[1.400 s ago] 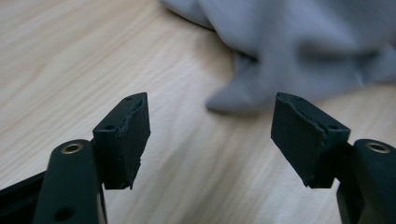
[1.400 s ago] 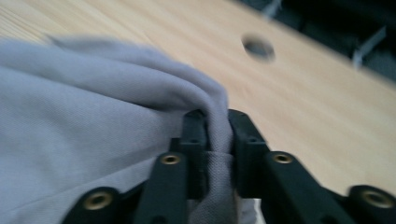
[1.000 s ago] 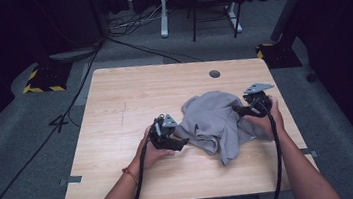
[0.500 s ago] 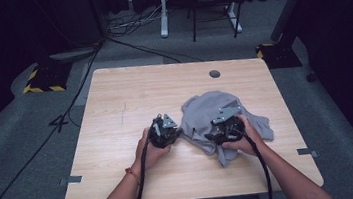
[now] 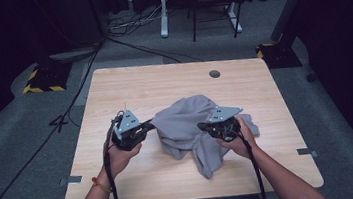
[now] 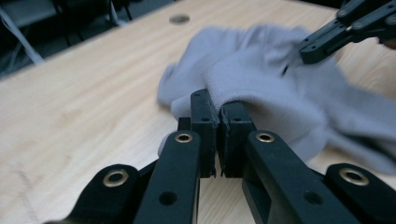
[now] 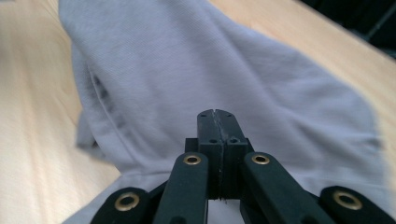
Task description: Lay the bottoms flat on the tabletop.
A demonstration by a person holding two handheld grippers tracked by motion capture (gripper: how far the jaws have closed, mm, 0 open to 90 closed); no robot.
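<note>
A crumpled grey cloth (image 5: 182, 124) lies in the middle of the wooden table (image 5: 137, 84). My left gripper (image 5: 151, 126) is at the cloth's left edge. In the left gripper view (image 6: 219, 107) its jaws have just been closing and are shut on a fold of the cloth (image 6: 280, 84), which bulges out from between the pads. My right gripper (image 5: 200, 126) points left into the cloth's near right part. Its jaws have also just been closing and stand together (image 7: 216, 116) against the cloth (image 7: 210, 60), with a thin layer apparently caught between them. The right gripper (image 6: 303, 51) also shows far off in the left gripper view.
A round cable hole (image 5: 214, 73) sits near the table's far edge. On the grey carpet beyond are black cables (image 5: 132, 39), a white desk leg (image 5: 162, 10) and two yellow-black striped bases (image 5: 41, 79) (image 5: 274, 50). Bare wood surrounds the cloth on all sides.
My right gripper has moved from the cloth's far right edge to its near middle and shut. My left gripper has shut on the left edge and pulled it left and up.
</note>
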